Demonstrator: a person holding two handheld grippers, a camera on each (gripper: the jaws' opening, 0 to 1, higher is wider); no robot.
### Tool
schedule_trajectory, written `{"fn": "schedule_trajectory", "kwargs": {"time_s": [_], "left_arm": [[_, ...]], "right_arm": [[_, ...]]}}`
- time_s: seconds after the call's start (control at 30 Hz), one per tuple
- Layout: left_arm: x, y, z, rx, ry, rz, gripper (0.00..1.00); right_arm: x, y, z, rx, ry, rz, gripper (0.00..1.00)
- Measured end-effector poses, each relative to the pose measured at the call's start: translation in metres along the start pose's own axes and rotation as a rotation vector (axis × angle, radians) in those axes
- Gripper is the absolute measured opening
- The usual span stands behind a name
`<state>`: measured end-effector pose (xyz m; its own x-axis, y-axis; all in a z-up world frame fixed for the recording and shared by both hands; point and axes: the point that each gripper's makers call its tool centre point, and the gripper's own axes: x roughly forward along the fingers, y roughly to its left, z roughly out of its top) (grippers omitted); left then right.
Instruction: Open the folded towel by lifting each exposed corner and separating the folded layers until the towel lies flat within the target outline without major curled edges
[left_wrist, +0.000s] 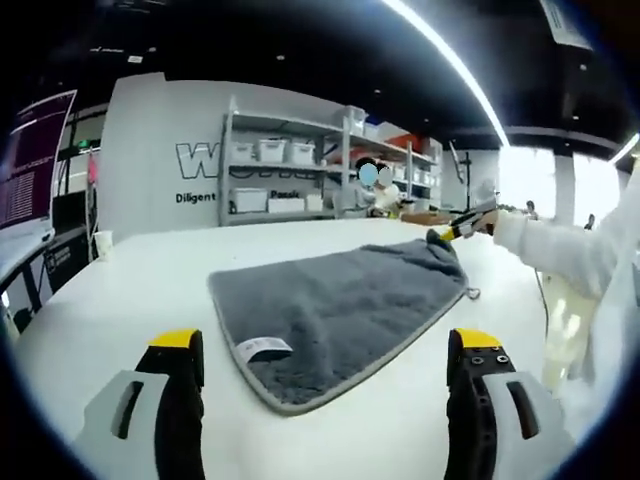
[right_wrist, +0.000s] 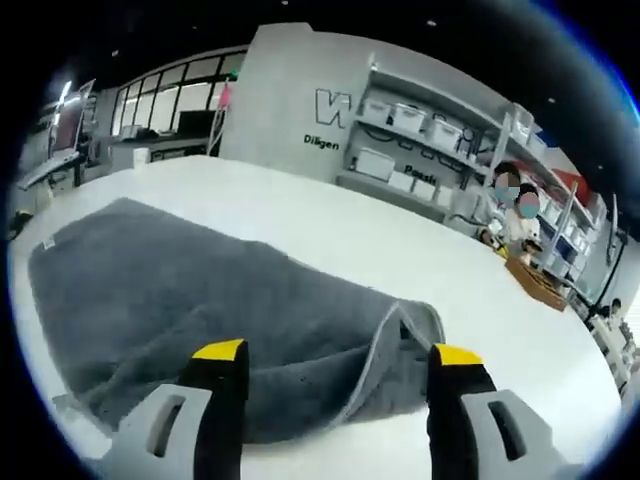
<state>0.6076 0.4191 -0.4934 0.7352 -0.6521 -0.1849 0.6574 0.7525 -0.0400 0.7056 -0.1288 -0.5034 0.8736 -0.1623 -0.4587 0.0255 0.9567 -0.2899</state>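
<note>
Bright ceiling strip-light, seemingly blurred edges

A grey wall (left_wrist: 160, 150) with white lettering stands behind metal shelving (left_wrist: 300, 165) (stacked with white bins); a ceiling light strip (left_wrist: 450, 60) glows, bright windows (left_wrist: 540, 180) beyond.

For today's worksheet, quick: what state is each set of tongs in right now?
Left tongs: open, holding nothing, short of the grey towel.
Right tongs: open, empty, jaws over the towel's lifted fold.

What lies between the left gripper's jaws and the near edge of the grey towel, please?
Nothing but bare white table: in the left gripper view the left gripper stands open short of the grey towel.
</note>
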Motion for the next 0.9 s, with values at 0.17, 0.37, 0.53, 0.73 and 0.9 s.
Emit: {"fn": "schedule_trajectory", "kwargs": {"time_s": [0.17, 0.37, 0.53, 0.73, 0.9], "left_arm": [[-0.001, 0.001, 0.000, -0.006, -0.004, -0.005, 1.00], [-0.002, 0.004, -0.001, -0.015, -0.008, -0.006, 1.00], [-0.001, 0.006, -0.002, -0.023, -0.009, -0.007, 1.00], [-0.002, 0.007, -0.004, -0.031, -0.010, -0.003, 1.00], [-0.003, 0.009, -0.004, -0.037, -0.013, 0.003, 1.00]], "right_arm": [[0.030, -0.022, -0.004, 0.014, 0.011, -0.086, 0.52], [0.037, -0.039, 0.001, 0.031, -0.044, -0.154, 0.29], [0.032, -0.051, -0.002, -0.006, -0.045, -0.179, 0.00], [0.013, -0.063, -0.012, 0.022, -0.066, -0.198, 0.00], [-0.013, -0.068, -0.021, 0.071, -0.114, -0.195, 0.00]]}}
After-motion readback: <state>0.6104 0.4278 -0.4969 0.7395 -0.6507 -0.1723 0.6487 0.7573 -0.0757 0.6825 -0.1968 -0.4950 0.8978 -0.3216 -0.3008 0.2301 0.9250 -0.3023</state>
